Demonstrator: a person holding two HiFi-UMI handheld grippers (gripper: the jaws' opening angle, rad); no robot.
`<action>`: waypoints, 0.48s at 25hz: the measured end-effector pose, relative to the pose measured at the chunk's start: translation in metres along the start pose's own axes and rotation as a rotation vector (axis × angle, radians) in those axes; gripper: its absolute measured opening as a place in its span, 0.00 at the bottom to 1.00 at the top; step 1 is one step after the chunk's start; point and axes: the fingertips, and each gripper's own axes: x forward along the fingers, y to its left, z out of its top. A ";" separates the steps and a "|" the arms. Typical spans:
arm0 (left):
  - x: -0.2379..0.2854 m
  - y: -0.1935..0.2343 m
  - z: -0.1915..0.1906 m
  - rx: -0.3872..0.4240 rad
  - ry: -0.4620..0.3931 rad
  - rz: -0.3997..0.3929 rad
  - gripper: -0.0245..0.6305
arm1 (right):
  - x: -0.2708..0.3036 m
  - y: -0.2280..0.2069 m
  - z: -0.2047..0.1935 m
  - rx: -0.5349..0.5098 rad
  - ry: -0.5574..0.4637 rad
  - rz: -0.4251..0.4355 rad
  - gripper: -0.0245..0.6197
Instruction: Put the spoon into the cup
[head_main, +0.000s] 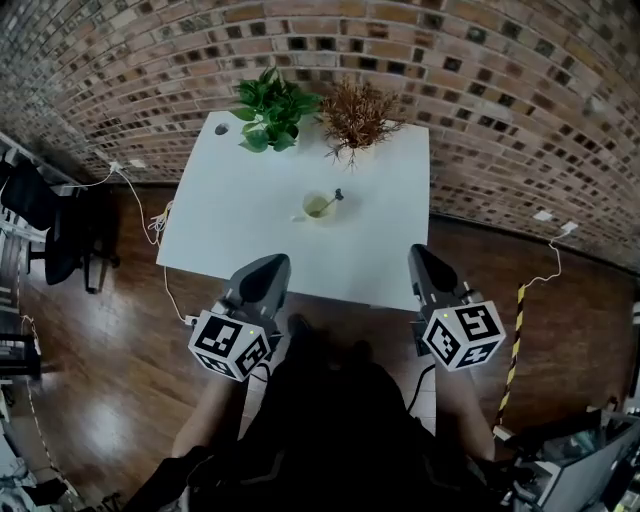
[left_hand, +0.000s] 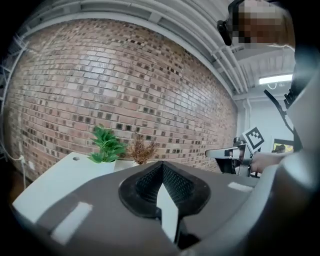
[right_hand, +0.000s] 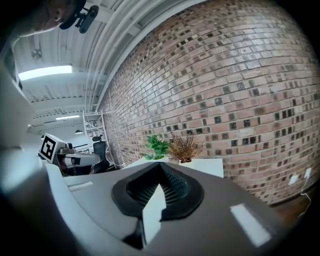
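A pale cup stands near the middle of the white table, with a spoon leaning in it, handle up to the right. My left gripper and right gripper hover side by side over the table's near edge, well short of the cup. Both are shut with nothing between the pads, as their own views show: the left gripper and the right gripper. Each gripper view points level at the brick wall; neither shows the cup.
A green plant and a dried brown plant stand at the table's far edge against the brick wall. A black chair and cables lie left of the table; a yellow-black striped post is at the right.
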 end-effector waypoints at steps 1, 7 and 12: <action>-0.005 -0.002 -0.003 -0.002 0.012 0.022 0.04 | -0.004 0.001 -0.002 0.001 0.000 0.012 0.05; -0.032 -0.004 -0.004 0.008 -0.008 0.053 0.04 | -0.016 0.020 -0.008 0.001 0.008 0.028 0.05; -0.048 -0.008 0.014 0.065 -0.033 -0.039 0.04 | -0.028 0.049 0.008 -0.041 -0.018 -0.001 0.05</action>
